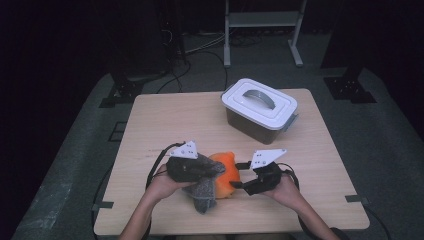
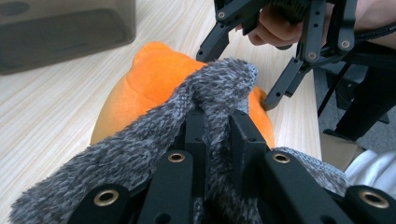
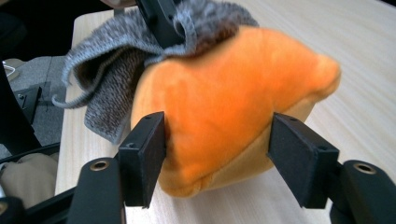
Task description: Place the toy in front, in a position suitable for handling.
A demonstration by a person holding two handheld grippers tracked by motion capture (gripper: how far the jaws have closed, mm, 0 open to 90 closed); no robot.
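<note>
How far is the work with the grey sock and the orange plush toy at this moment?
Done: the left gripper is shut on the grey sock, which drapes over the orange plush toy. In hand: the right gripper straddles the toy, jaws open. Left: judging by this, the sock is not yet pulled over the toy; the lidded box stays closed.

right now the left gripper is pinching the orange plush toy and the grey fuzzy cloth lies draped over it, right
Not quite. The left gripper is shut on the grey fuzzy cloth, not on the orange plush toy; the left gripper view shows grey fabric squeezed between its jaws. The cloth does lie draped over the toy.
</note>
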